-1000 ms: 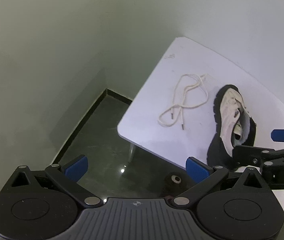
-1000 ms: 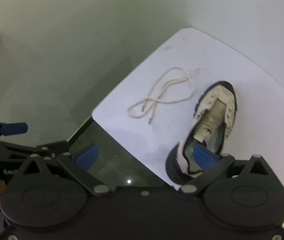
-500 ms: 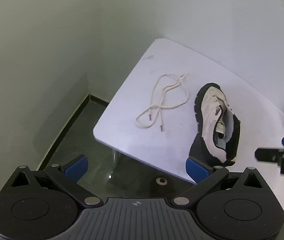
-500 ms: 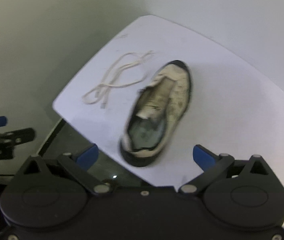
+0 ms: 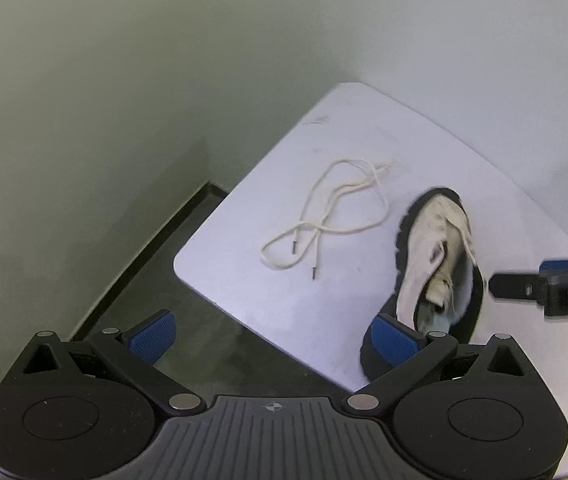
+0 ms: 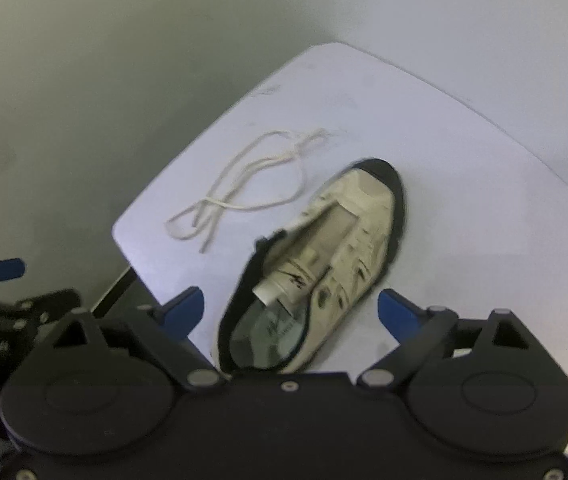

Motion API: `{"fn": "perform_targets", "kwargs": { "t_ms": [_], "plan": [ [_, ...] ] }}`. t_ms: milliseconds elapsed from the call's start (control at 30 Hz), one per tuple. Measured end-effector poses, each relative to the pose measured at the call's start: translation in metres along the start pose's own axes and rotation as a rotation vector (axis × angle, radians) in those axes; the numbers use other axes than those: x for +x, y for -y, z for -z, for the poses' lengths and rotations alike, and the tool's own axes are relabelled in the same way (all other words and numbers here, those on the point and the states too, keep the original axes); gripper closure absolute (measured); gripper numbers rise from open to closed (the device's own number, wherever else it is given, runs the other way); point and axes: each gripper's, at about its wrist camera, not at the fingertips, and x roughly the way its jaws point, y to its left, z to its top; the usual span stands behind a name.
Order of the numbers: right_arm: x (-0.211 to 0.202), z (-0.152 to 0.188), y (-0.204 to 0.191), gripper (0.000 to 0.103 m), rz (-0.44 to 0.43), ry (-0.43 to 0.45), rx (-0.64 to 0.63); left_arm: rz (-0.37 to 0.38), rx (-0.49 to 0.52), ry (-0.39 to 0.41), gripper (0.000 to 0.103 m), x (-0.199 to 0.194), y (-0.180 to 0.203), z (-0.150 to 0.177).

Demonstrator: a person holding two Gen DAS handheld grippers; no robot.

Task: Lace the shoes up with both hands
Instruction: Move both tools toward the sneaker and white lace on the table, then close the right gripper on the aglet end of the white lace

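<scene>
This is the approach step: nothing is gripped. The right gripper (image 6: 291,312) hangs above the shoe (image 6: 324,264), jaws apart and narrowing, pressing nothing. The left gripper (image 5: 271,330) has its jaws apart; the lace (image 5: 336,216) lies loose on the counter (image 5: 464,168) ahead of them. Next, I judge, pinching a lace tip.

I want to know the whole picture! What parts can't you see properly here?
- Shoe heel: right wrist view, hidden behind the right gripper, whose jaws are closing with nothing pressed between them.
- Shoe eyelets: blurred in both views.
- Lace far end: left wrist view, too small to untangle.
- Table: right side cut off by the frame.
</scene>
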Motion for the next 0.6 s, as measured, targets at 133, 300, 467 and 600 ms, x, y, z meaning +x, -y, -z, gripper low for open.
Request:
{"fn": "perform_targets", "kwargs": {
  "t_ms": [133,300,467,600],
  "plan": [
    [0.014,-0.011,0.005,0.007,-0.055,-0.017,-0.054,-0.058,-0.032,-0.004,0.0,0.001,0.008,-0.002],
    [0.032,-0.032,0.013,0.007,-0.082,-0.05,-0.091,-0.076,-0.106,0.015,0.0,-0.001,0.006,-0.004],
    [0.05,-0.064,0.024,0.008,-0.068,-0.043,-0.045,-0.014,-0.144,-0.001,0.0,0.01,-0.001,-0.014],
    [0.081,-0.104,0.025,0.011,-0.062,-0.029,-0.023,0.047,-0.116,0.014,0.0,0.013,-0.012,-0.032]
  ]
}}
